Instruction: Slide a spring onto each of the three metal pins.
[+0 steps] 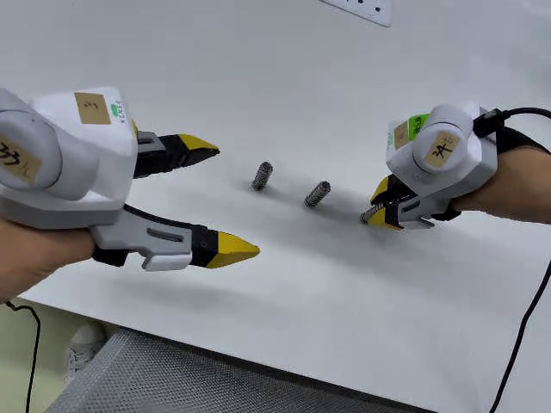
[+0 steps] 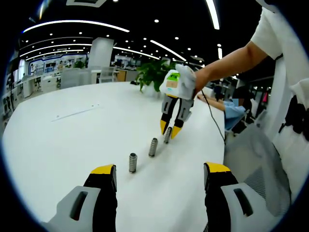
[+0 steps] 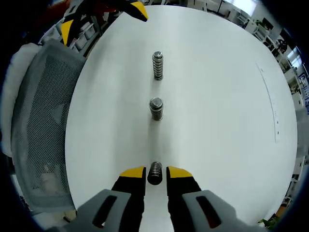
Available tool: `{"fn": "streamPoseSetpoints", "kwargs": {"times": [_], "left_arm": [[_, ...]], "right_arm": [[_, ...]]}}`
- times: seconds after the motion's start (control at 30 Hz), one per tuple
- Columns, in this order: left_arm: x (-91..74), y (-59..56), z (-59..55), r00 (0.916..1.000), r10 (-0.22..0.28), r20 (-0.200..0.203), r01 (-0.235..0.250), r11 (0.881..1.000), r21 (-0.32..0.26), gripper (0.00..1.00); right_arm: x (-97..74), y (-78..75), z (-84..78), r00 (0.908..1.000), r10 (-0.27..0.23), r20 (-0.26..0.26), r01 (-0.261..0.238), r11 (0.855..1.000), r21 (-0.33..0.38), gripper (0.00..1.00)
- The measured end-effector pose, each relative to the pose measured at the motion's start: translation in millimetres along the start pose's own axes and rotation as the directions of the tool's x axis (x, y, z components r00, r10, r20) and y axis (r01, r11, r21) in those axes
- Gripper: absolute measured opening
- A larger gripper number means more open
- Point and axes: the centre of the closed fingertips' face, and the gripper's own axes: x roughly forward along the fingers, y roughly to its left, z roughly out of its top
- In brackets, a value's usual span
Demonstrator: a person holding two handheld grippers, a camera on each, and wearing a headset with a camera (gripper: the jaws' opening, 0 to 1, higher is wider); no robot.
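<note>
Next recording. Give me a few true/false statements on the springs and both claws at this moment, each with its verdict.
1. The right claw is closed around the end spring. True.
2. The left claw is shut on a spring. False: it is open and holds nothing.
3. The middle spring lies flat on the table. False: it stands upright.
4. The third spring stands apart from both claws. True.
5. The three springs form one straight row. True.
</note>
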Motion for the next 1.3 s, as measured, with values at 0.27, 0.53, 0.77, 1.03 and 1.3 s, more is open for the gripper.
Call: {"fn": "streamPoseSetpoints", "kwargs": {"times": [0.27,0.53,0.77,1.03,1.3], "left_arm": [[-3.8,0.7,-0.4,0.9998,-0.006,-0.021,0.007,0.999,0.032,0.78],[-7.3,4.6,-7.2,0.9982,-0.007,-0.060,0.011,0.997,0.075,0.85],[-7.7,3.6,-7.9,0.9992,-0.015,-0.037,0.019,0.994,0.111,0.97],[-11.9,9.1,-16.8,0.9986,-0.007,-0.052,0.013,0.994,0.107,1.00],[-8.3,8.9,-25.3,0.9951,0.008,-0.099,0.003,0.994,0.109,1.00]], "right_arm": [[-42.1,4.1,10.6,0.9828,-0.058,0.175,0.039,0.993,0.113,0.28],[-94.7,21.0,4.0,0.8677,-0.215,0.448,0.043,0.931,0.362,0.48],[-99.5,36.0,-33.0,0.7673,-0.363,0.529,0.045,0.853,0.521,0.75],[-87.8,57.3,-62.8,0.7010,-0.452,0.552,0.033,0.794,0.607,0.90],[-76.8,68.3,-80.2,0.6961,-0.489,0.526,0.054,0.766,0.641,0.93]]}}
